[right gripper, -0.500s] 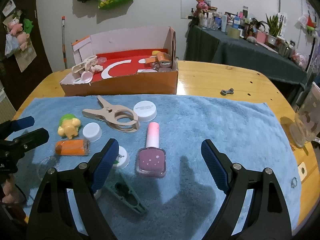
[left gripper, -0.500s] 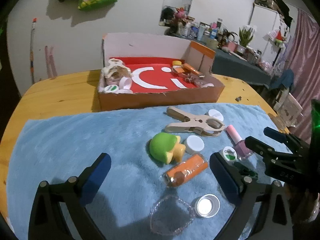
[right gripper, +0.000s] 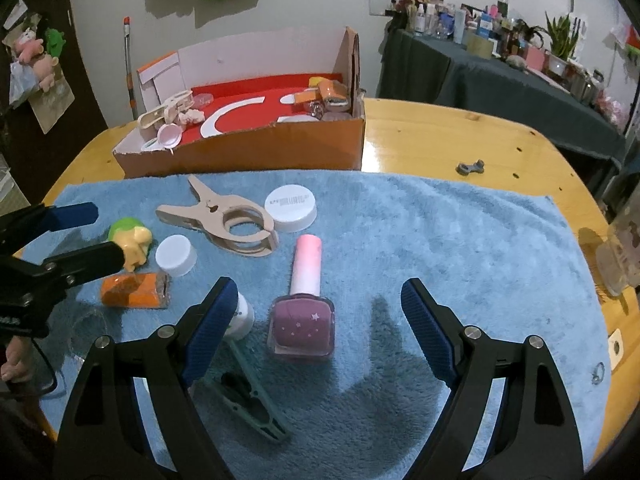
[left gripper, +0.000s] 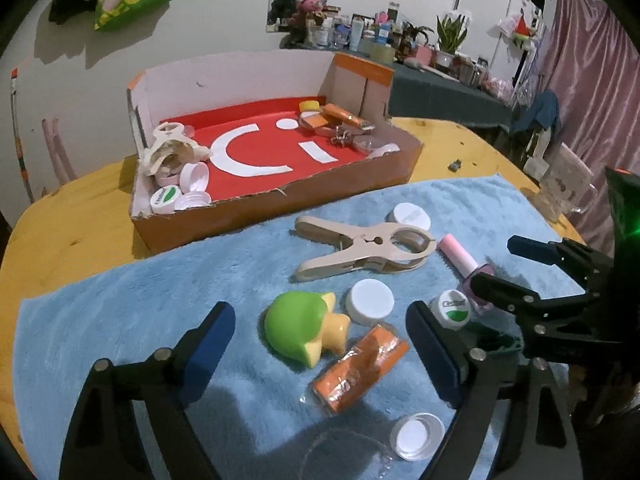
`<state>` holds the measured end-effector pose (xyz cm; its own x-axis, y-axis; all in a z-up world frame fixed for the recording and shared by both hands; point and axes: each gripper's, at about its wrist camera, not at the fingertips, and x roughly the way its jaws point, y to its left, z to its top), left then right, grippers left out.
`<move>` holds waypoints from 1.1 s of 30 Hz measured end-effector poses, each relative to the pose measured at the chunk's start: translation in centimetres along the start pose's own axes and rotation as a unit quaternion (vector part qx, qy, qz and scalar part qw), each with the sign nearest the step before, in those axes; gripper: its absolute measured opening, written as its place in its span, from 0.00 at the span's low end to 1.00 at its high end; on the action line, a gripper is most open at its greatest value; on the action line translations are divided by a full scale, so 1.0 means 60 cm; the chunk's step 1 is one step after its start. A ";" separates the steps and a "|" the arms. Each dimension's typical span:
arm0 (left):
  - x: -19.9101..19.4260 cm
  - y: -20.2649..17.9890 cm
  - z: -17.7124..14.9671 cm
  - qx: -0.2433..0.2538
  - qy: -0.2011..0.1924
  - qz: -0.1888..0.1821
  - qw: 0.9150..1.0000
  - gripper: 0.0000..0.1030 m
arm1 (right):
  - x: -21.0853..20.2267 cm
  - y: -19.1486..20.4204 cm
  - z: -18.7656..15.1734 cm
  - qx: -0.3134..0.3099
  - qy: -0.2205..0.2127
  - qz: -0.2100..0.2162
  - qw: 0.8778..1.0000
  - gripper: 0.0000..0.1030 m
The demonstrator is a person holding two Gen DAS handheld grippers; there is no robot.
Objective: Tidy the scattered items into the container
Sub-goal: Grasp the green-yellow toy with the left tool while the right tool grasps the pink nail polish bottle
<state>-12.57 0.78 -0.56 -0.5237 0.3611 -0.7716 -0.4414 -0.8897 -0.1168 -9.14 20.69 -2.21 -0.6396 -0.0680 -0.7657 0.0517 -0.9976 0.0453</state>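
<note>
Each camera rides its own gripper, tilted down and close over the blue towel (left gripper: 120, 320); both face the cardboard box (right gripper: 248, 152) beyond, sharing the beige clip (left gripper: 360, 248) and nail polish bottle (right gripper: 304, 308).

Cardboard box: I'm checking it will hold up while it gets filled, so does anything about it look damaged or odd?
Yes. The brown cardboard box with the red floor has a ragged, torn near edge, its front wall cut low and uneven. Its tall end flap stands above the other walls. Nothing has spilled out.
</note>
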 end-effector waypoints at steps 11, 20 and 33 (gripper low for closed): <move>0.031 0.018 -0.002 -0.002 0.021 0.000 1.000 0.82 | 0.007 -0.009 -0.010 0.000 0.017 -0.006 1.000 0.73; 0.040 0.039 -0.006 -0.027 0.035 -0.004 0.999 0.74 | 0.013 -0.008 -0.011 -0.007 0.027 -0.002 1.000 0.65; 0.043 0.029 -0.006 -0.017 0.033 -0.008 0.999 0.63 | 0.022 0.004 -0.019 -0.016 0.038 0.004 0.999 0.53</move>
<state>-14.42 0.09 -2.95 -0.4666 0.3574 -0.8090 -0.4242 -0.8931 -0.1499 -9.09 20.38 -3.95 -0.5797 -0.0727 -0.8116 0.0818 -0.9962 0.0309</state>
